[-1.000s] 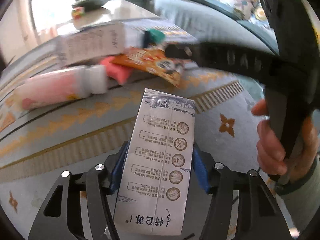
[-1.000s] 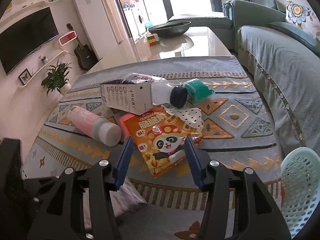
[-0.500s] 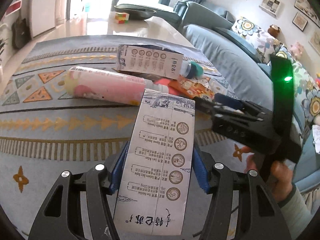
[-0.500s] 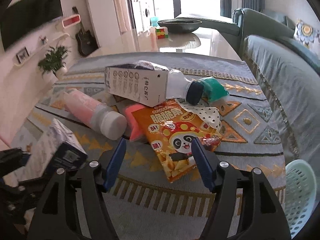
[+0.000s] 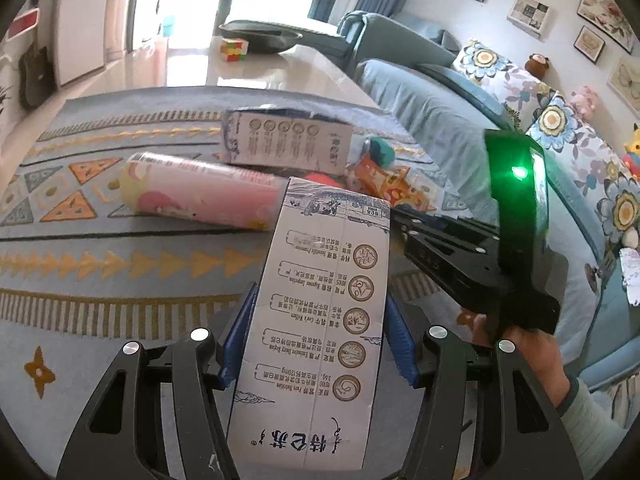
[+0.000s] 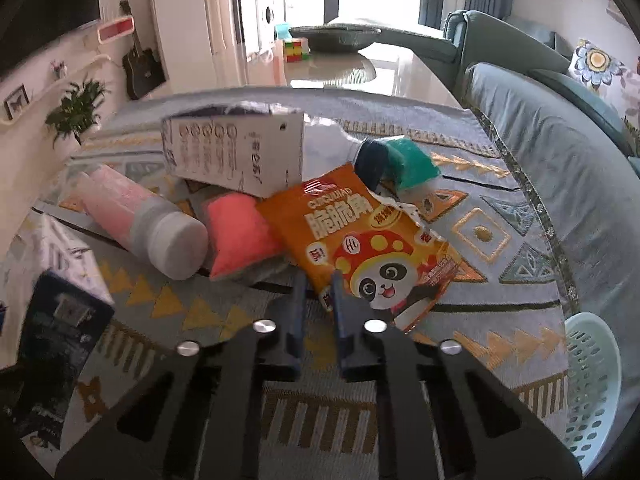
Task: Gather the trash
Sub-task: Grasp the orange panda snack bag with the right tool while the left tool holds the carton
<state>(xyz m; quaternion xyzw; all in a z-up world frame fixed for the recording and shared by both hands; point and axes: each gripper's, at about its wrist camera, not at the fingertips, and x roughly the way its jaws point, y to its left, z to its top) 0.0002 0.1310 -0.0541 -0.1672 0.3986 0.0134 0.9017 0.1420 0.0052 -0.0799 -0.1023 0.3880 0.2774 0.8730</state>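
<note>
My left gripper (image 5: 318,312) is shut on a white milk carton (image 5: 320,312), held above the rug; the carton also shows in the right wrist view (image 6: 60,292). My right gripper (image 6: 318,284) has closed on the near corner of the orange panda snack bag (image 6: 360,240). Behind it in a pile lie a pink bottle (image 6: 140,220), a second milk carton (image 6: 236,152), a pink-red sponge-like pad (image 6: 236,232) and a clear bottle with a dark cap (image 6: 372,156) beside a green object (image 6: 412,160).
A pale green mesh basket (image 6: 592,384) stands at the right on the floor by the blue sofa (image 6: 552,168). The patterned rug (image 6: 480,240) covers the floor. A low table (image 6: 340,68) with a bowl and cube stands behind.
My right gripper's fingers have closed from wide open onto the snack bag's corner and moved nearer. The left gripper has swung with its carton, still gripped.
</note>
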